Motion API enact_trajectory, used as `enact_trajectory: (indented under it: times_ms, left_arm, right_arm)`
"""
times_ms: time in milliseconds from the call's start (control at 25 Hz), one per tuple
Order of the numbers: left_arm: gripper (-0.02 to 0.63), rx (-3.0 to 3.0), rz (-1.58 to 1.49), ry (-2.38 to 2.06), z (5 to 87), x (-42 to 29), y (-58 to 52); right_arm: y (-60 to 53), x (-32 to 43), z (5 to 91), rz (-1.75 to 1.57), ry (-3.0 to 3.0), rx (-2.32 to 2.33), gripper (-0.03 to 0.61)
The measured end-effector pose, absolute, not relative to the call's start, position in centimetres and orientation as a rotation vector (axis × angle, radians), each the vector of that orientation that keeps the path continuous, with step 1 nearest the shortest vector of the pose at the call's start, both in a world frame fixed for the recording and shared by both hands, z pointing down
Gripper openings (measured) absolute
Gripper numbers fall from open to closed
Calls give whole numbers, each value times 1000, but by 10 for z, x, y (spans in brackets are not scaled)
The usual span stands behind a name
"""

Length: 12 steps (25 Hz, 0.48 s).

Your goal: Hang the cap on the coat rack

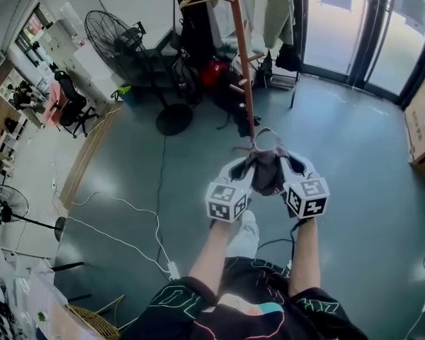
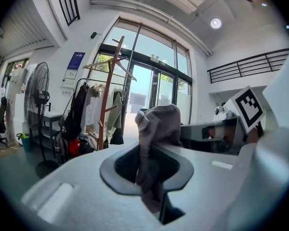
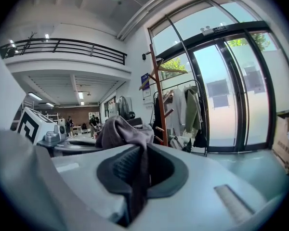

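Note:
A grey-brown cap [image 1: 267, 167] hangs stretched between my two grippers in the head view. My left gripper [image 1: 245, 175] is shut on the cap's left side, and the cloth [image 2: 153, 143] runs up out of its jaws. On the cap's right side my right gripper [image 1: 289, 171] is shut too, with the fabric [image 3: 131, 158] pinched in its jaws. Straight ahead stands the wooden coat rack [image 1: 241, 59], its pole with short pegs also seen in the left gripper view [image 2: 107, 95] and the right gripper view [image 3: 160, 100]. The cap is held just short of the rack's base.
Clothes and bags [image 1: 198, 62] hang and pile around the rack. A black standing fan [image 1: 120, 41] is left of it, with cables [image 1: 149, 225] across the floor. Glass doors [image 1: 368, 27] lie to the right, a cardboard box [image 1: 421, 129] beside them.

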<state>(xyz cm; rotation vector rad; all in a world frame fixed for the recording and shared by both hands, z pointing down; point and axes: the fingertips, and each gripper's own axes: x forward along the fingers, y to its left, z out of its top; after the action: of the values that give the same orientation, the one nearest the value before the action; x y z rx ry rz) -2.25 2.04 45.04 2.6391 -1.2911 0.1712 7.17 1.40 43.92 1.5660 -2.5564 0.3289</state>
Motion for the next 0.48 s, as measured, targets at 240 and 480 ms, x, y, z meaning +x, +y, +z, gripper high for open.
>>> enact_trajectory:
  times_ms: [240, 480]
  left_arm:
    - [52, 2607, 214, -1232, 472, -14, -15]
    - [52, 2556, 268, -1247, 490, -36, -56]
  right_arm:
    - [-23, 79, 465, 441, -2519, 1569, 25]
    - [-68, 56, 487, 541, -2524, 1504, 25]
